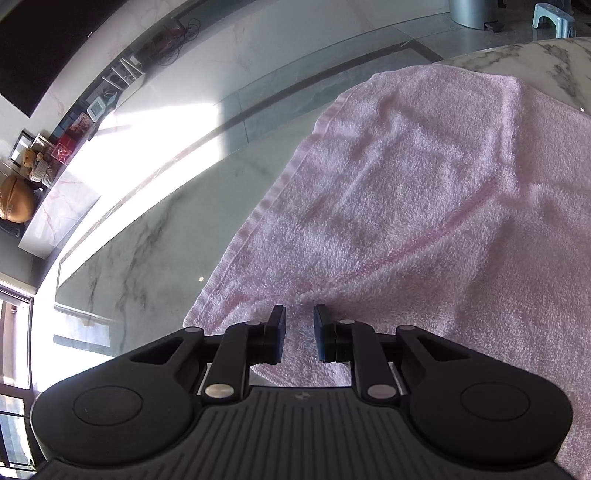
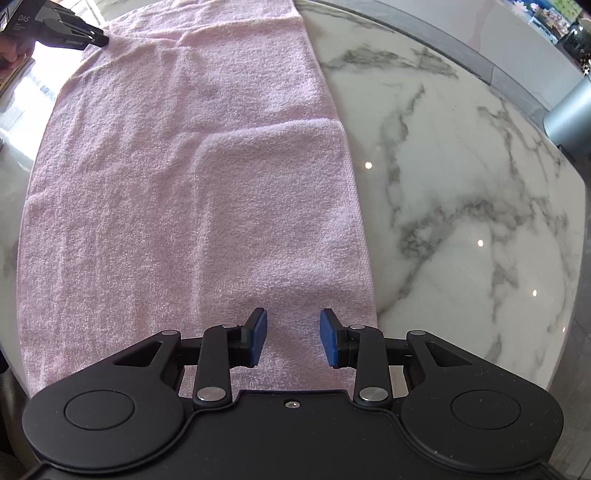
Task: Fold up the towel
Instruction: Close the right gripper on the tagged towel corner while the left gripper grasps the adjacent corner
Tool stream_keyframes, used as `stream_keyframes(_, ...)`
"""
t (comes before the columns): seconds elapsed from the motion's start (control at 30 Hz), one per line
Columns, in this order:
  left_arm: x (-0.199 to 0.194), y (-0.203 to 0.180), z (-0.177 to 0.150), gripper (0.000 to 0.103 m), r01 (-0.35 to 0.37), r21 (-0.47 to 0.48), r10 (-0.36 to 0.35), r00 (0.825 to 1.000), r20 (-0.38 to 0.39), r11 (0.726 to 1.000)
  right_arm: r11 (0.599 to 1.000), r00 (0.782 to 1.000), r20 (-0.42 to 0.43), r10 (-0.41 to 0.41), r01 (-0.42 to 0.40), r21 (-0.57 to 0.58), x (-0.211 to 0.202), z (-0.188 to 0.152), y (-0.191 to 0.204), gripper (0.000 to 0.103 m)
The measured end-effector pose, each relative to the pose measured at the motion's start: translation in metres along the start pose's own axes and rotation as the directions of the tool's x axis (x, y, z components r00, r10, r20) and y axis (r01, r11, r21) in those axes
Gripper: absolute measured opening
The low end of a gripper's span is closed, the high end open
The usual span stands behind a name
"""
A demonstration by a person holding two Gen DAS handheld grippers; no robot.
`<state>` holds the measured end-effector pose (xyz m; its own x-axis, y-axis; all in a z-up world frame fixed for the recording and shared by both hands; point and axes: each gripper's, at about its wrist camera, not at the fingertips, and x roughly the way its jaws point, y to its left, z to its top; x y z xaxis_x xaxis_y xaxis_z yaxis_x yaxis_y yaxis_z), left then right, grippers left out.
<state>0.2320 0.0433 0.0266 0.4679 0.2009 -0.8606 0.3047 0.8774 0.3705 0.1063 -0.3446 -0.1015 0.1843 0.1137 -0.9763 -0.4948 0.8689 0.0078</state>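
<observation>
A pink terry towel [image 2: 177,192] lies spread on a white marble table [image 2: 461,206], with a folded-over flap [image 2: 280,206] on its near right part. My right gripper [image 2: 293,338] is open just above the towel's near edge, its blue pads apart and empty. My left gripper [image 1: 299,334] hovers over a raised, rumpled part of the same towel [image 1: 424,206] near its hemmed edge, its jaws a narrow gap apart with towel pile between them. It also shows in the right wrist view [image 2: 99,38] at the towel's far left corner.
The table's curved edge [image 1: 491,50] drops off to a glossy floor [image 1: 258,59]. A grey bin [image 1: 472,13] and a pale blue stool [image 1: 554,20] stand on the floor beyond. A low shelf with a teddy bear [image 1: 35,162] lines the far wall.
</observation>
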Motion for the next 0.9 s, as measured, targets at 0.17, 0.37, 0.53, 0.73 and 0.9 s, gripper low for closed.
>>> stream_keyframes(0.17, -0.043, -0.038, -0.02, 0.017, 0.104, 0.086, -0.111, 0.991, 0.073, 0.991, 0.991, 1.0, -0.005, -0.029, 0.029, -0.13, -0.022, -0.03, 0.009, 0.031)
stream_keyframes(0.37, -0.099, -0.098, -0.051, 0.029, 0.228, 0.193, -0.253, 0.96, 0.119, 0.954, 0.944, 0.998, -0.007, -0.055, 0.049, -0.326, -0.038, -0.066, 0.026, 0.034)
stream_keyframes(0.53, -0.141, -0.153, -0.078, 0.036, 0.308, 0.28, -0.348, 0.931, 0.107, 0.909, 0.836, 0.994, -0.034, -0.108, 0.072, -0.545, -0.037, -0.1, 0.044, 0.034)
stream_keyframes(0.73, -0.188, -0.217, -0.111, 0.045, 0.387, 0.358, -0.442, 0.893, 0.083, 0.85, 0.704, 0.993, -0.028, -0.115, 0.062, -0.707, -0.041, -0.135, 0.049, 0.035)
stream_keyframes(0.9, -0.215, -0.266, -0.146, 0.055, 0.434, 0.429, -0.505, 0.861, 0.063, 0.792, 0.638, 0.99, -0.076, -0.117, 0.016, -0.77, -0.042, -0.15, 0.048, 0.044)
